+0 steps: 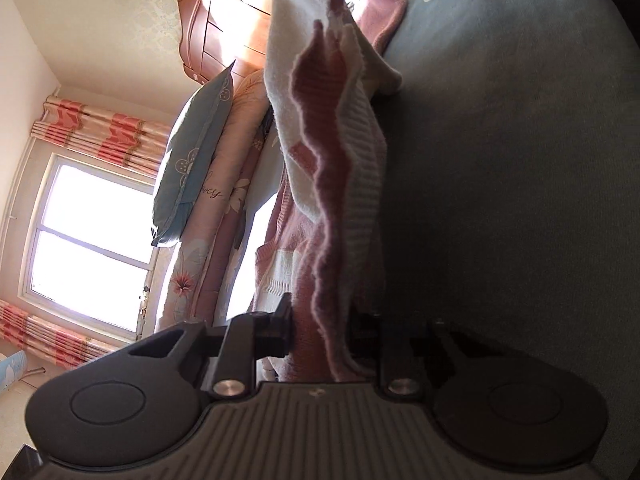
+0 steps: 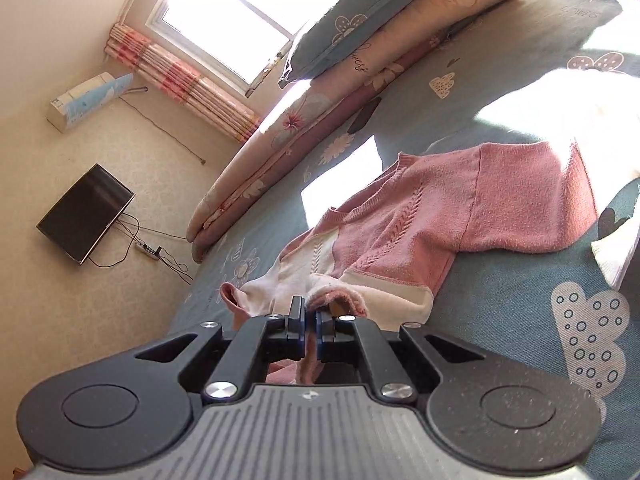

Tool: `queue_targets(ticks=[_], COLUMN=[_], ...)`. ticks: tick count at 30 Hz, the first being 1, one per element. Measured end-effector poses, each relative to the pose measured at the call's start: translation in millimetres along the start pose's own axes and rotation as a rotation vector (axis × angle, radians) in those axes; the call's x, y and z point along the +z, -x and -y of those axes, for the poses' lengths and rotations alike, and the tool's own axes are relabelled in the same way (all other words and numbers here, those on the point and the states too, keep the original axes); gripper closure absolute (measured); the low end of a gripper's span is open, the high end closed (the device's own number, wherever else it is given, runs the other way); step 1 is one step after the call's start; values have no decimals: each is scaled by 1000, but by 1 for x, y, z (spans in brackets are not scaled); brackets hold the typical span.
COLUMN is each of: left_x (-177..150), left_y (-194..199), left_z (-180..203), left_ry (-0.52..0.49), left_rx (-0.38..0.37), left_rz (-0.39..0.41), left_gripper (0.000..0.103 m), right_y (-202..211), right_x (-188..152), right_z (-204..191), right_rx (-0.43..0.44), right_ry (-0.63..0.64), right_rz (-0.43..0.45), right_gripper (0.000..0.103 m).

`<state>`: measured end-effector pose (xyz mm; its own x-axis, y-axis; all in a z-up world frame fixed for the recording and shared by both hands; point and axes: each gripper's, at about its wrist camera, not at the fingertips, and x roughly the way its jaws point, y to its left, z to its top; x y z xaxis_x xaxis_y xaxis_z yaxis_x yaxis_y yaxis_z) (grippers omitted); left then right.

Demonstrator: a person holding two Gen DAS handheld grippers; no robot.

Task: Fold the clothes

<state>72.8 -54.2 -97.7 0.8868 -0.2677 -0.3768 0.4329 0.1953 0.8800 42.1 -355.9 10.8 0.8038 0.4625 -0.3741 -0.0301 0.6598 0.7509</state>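
Pink and cream knit, that's the sweater (image 2: pixel 420 216), and it's lying across the blue-grey bed sheet (image 2: pixel 500 340) with one broad pink part spread flat toward the sunny side. The right gripper (image 2: pixel 308 326) has its fingers pinched nearly together on a cream-and-pink edge at the near end, probably a hem or cuff, hard to say which from this angle. Holding it right at the edge makes sense, since that gives a clean line to carry over.

The left gripper (image 1: pixel 320 328) has fabric running up between its fingers, a wavy pink edge with ribbed cream beside it. One finger is in deep shadow, so I can't honestly tell if it's clamped or just sitting around the cloth. The knit stretches away from it as if lifted or pulled taut, which would keep the panel from bunching.

Pillow (image 2: pixel 360 16) and the rolled floral quilt (image 2: pixel 304 120) sit along the far side, clear of the sweater.
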Motion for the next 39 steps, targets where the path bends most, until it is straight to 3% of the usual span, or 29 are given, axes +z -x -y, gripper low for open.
queue_targets(ticks=[4,13,16,20,24,26,31,39], left_x=[12,51,58,56,49,47,46,52], left_y=[21,84,101,106,104,110,127,151], left_z=[-22,-80,-84,-69,-38,-28,-29,-58], left_ry=[101,182,170,124,83,62,36,145], left_rx=[-37,-25,-23,-116,-265,-312,-322,-308], left_rz=[54,217,247,227,154,152,178,195], left_gripper=[92,97,100,99,93,89,89,90], right_y=[29,101,122,135,121,121,130,136], right_x=[1,5,5,-1,-14,-19,-23,-22], right_z=[2,2,-5,-12,11,22,34,23], right_rx=[-3,-8,-13,-46,-197,-243,-279,-265], right_ry=[1,15,43,94,26,-2,-28,5], right_rz=[46,169,193,159,41,37,62,81], right_gripper=[97,97,97,97,92,91,91,90])
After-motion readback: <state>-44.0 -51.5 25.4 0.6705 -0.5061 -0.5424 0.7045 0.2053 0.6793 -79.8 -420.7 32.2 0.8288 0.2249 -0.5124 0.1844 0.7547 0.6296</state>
